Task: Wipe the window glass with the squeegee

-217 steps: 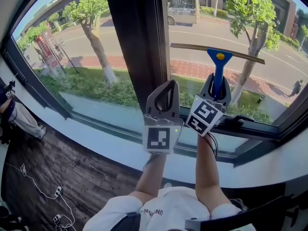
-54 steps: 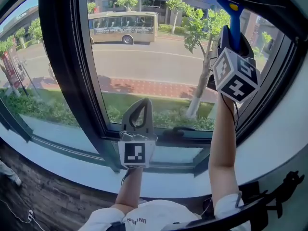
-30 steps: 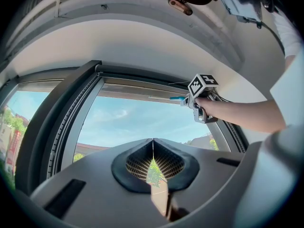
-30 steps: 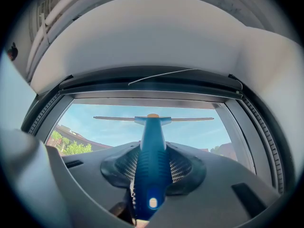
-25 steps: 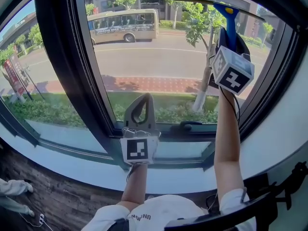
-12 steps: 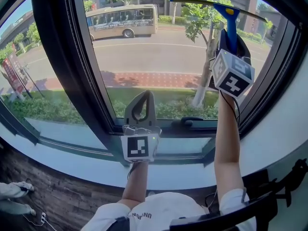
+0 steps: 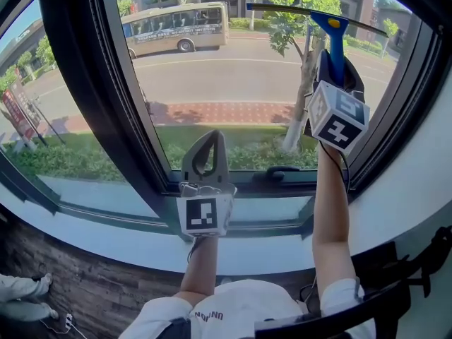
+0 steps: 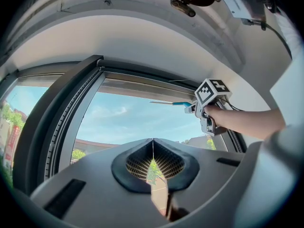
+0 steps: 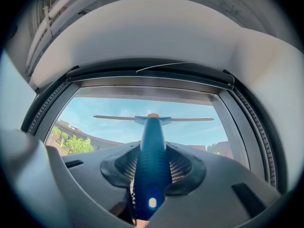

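Note:
My right gripper [image 7: 332, 68] is raised high on the right pane and shut on the blue handle of the squeegee [image 7: 333, 37]. Its thin blade [image 7: 282, 10] lies level against the window glass [image 7: 233, 76] near the top. In the right gripper view the squeegee [image 9: 151, 148] runs straight up between the jaws, its blade [image 9: 190, 119] a little below the upper frame. My left gripper [image 7: 205, 155] is shut and holds nothing, low in front of the sill. The left gripper view shows its jaws [image 8: 153, 152] closed, with the right gripper [image 8: 202, 112] up to the right.
A thick dark mullion [image 7: 85, 83] splits the window at the left. A black window handle [image 7: 279, 171] sits on the bottom frame. The white sill [image 7: 106, 239] runs below, and the white wall [image 7: 417, 189] closes in at the right. A bus and trees show outside.
The squeegee and my right gripper have come down a little from the pane's top edge over the last second. My left gripper has stayed by the sill.

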